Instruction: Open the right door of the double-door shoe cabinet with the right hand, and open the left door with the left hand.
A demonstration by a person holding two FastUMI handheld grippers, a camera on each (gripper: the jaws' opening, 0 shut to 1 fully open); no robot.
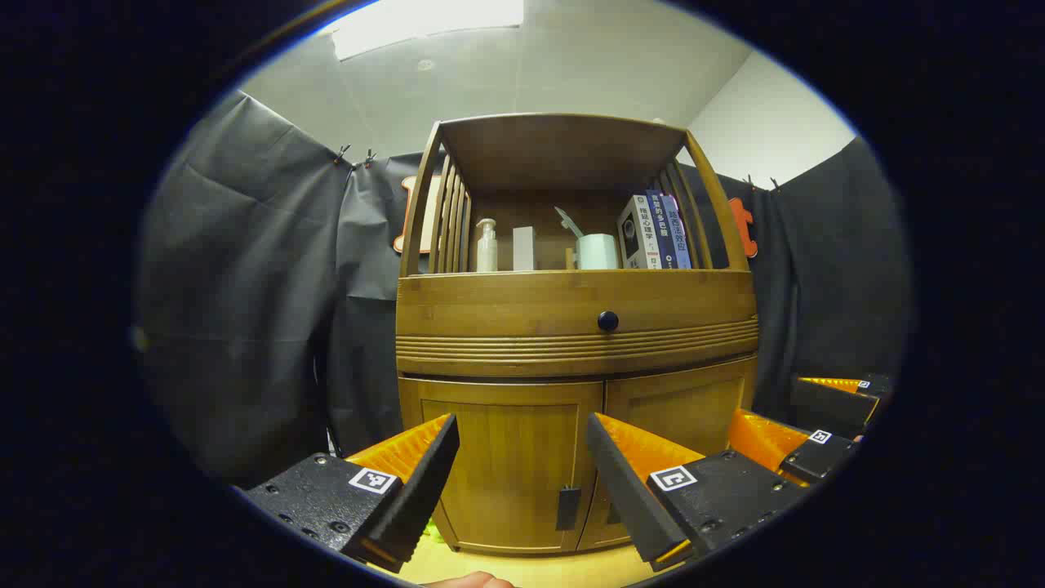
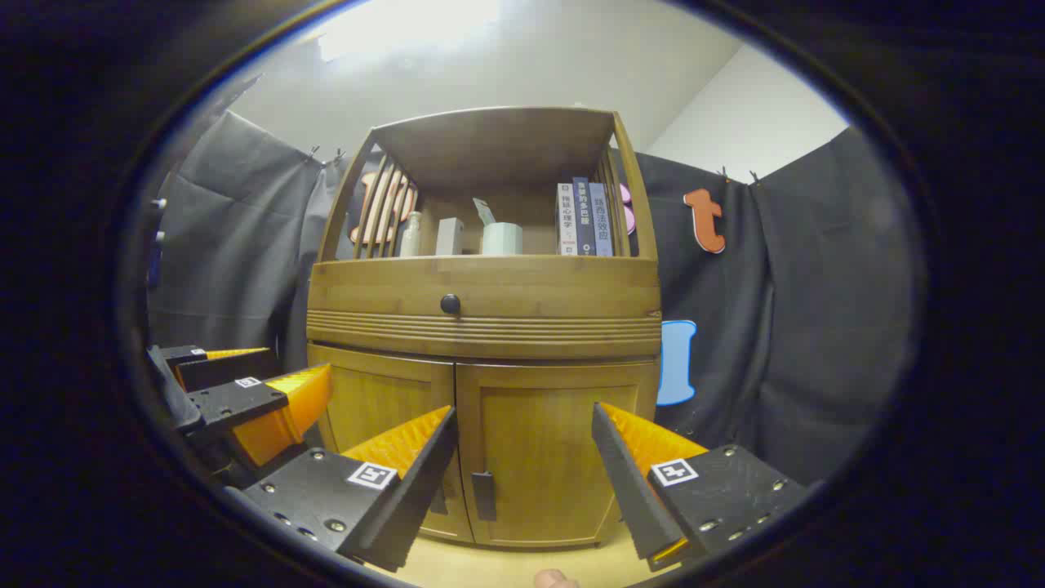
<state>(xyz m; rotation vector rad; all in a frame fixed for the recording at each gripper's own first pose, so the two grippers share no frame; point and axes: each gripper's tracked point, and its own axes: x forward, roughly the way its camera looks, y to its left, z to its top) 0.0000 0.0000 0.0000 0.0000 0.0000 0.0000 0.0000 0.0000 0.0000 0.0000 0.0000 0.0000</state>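
Observation:
The wooden shoe cabinet stands straight ahead with both lower doors shut. In the left gripper view my left gripper is open, short of the left door. That door's dark handle hangs low by the centre seam, between my fingers. The right door is beside it, and the right gripper shows at the right edge. In the right gripper view my right gripper is open and frames the right door and its handle. The left gripper is off to the left, before the left door.
Above the doors runs a drawer front with a round dark knob. The open shelf holds a pump bottle, a white box, a pale cup and books. Black cloth hangs on both sides. The light wooden floor lies below.

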